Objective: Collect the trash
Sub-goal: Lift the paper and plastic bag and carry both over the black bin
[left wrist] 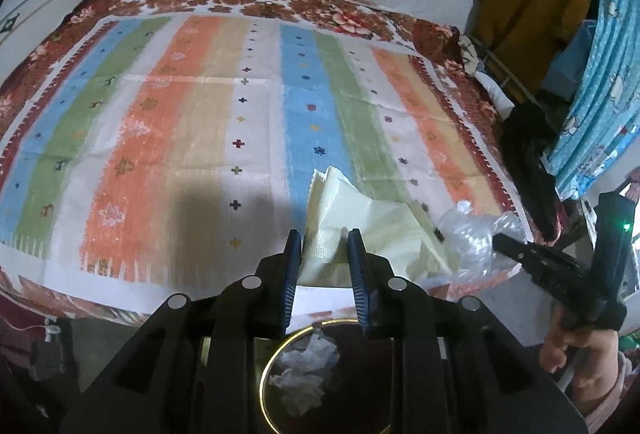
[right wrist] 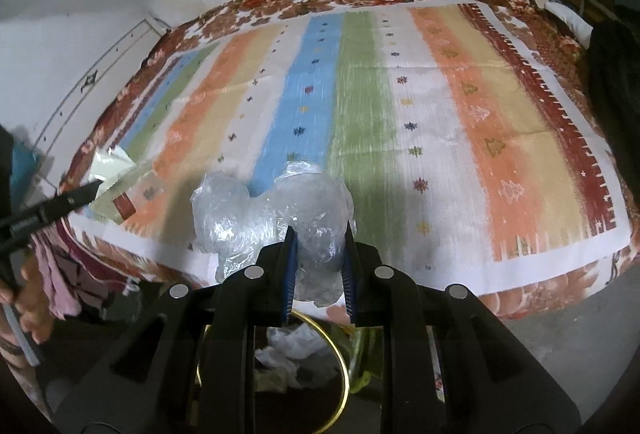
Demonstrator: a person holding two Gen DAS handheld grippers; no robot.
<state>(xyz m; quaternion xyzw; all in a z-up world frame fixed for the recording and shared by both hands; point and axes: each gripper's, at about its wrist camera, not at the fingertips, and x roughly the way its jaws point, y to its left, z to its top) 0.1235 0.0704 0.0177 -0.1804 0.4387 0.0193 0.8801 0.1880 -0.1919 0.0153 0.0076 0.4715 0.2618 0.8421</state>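
Two pieces of trash carried off the bed's near edge toward the bin

The left tool grasps a pale yellow wrapper by one corner; the right tool is clenched on a crumpled clear plastic bag. Both pieces hang over the near edge of the bed, with the gold-rimmed bin, already holding crumpled paper, below. The wrapper's hold looks thin, so it could slip early and land on the floor. The bulky bag could catch the bin's rim, or spring out, if released off-centre.

pale yellow wrapper, clear plastic, perhaps gold-rimmed bin
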